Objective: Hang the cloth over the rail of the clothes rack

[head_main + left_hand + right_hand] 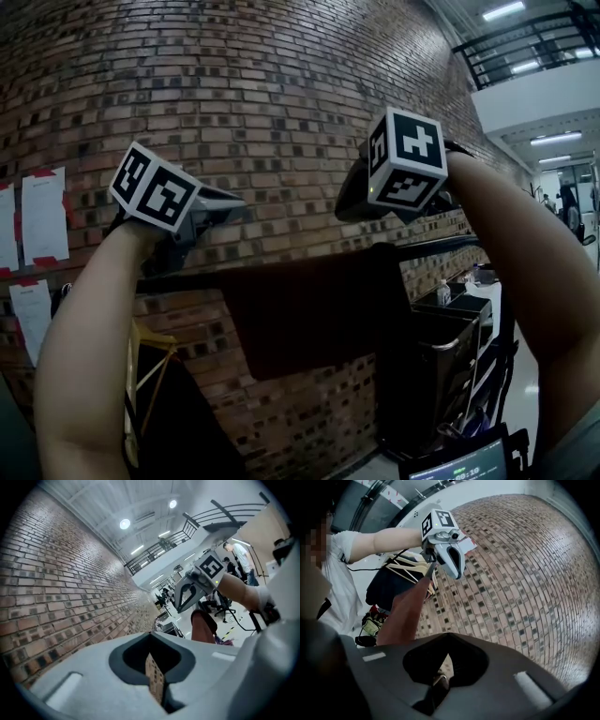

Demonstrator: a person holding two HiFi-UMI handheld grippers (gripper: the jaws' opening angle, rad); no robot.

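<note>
Both grippers are raised before the brick wall (281,94). Left gripper (230,211): we read its jaws as together, with only a sliver of brick showing in the slit and nothing held. Right gripper (349,204): jaws likewise together; a small brownish bit sits low in its slit, too dim for us to name. The dark reddish cloth (309,314) hangs draped over the rail (441,246), just below and between the grippers. Our forearms hide the rail's ends, and the rack beneath is lost in shadow
</note>
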